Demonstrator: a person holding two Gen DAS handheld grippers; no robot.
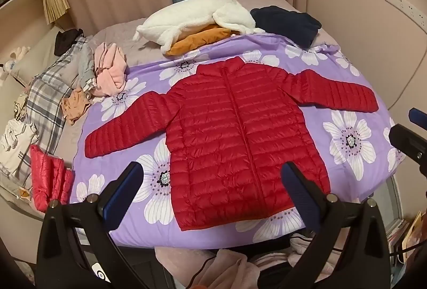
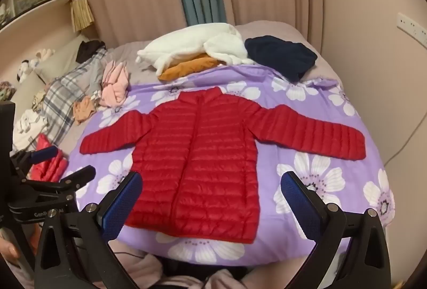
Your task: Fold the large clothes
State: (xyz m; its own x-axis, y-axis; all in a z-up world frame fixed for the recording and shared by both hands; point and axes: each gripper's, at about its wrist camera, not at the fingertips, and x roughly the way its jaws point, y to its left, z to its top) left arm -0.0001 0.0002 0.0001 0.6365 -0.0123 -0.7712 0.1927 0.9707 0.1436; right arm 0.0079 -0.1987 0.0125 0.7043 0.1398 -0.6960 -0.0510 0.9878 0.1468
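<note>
A red quilted jacket (image 1: 234, 134) lies flat, zipped, front up, sleeves spread out to both sides, on a purple flowered sheet (image 1: 347, 128) covering a bed. The left tongs (image 1: 212, 179) and the right tongs (image 2: 210, 191) hover above the jacket's hem, both spread wide, gripping nothing. Beyond the collar sit a white fleece (image 1: 192, 16), an orange garment (image 1: 200, 40) and a navy garment (image 1: 288, 22).
</note>
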